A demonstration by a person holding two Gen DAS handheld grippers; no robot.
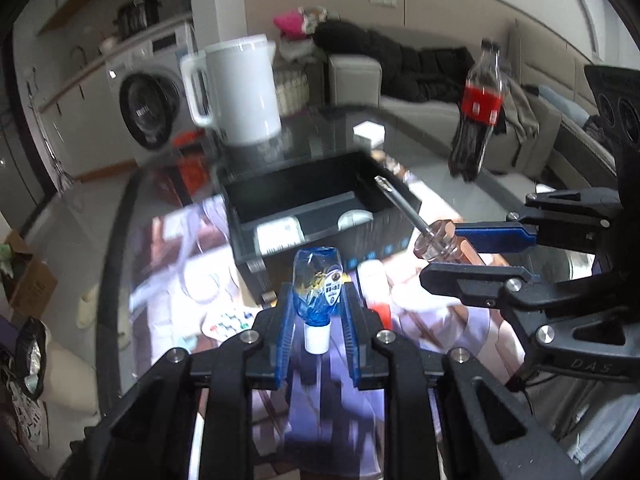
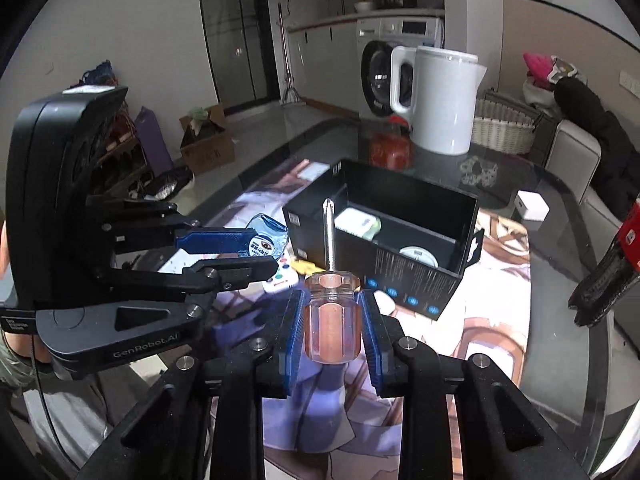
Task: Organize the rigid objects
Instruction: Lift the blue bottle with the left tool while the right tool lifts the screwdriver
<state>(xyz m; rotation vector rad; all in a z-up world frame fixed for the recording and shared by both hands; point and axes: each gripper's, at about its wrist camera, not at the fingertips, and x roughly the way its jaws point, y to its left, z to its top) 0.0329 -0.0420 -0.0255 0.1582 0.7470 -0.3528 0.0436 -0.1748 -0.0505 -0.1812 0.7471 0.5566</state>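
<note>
Both tongs are clamped on small items above a glass table (image 2: 560,240). Left tongs (image 1: 316,316) pinch a small blue bottle (image 1: 316,288) between blue pads, white cap toward the camera, the pads nearly together on its narrow neck. Right tongs (image 2: 332,320) grip a screwdriver (image 2: 330,304) by its clear amber handle, the steel shaft pointing up and away toward an open black box (image 2: 400,216). From the left wrist view, the right tongs (image 1: 448,250) reach in from the right, the screwdriver (image 1: 404,208) tip over the box (image 1: 312,196) near its right wall. Inside the box lie two pale items. It stands on a printed mat (image 2: 500,264), beyond both tongs. Farther back stand a white kettle (image 2: 440,100) and, to the right, a dark cola bottle (image 1: 476,116). A remote (image 2: 280,278) lies on the mat near the left tongs (image 2: 240,252).
</note>
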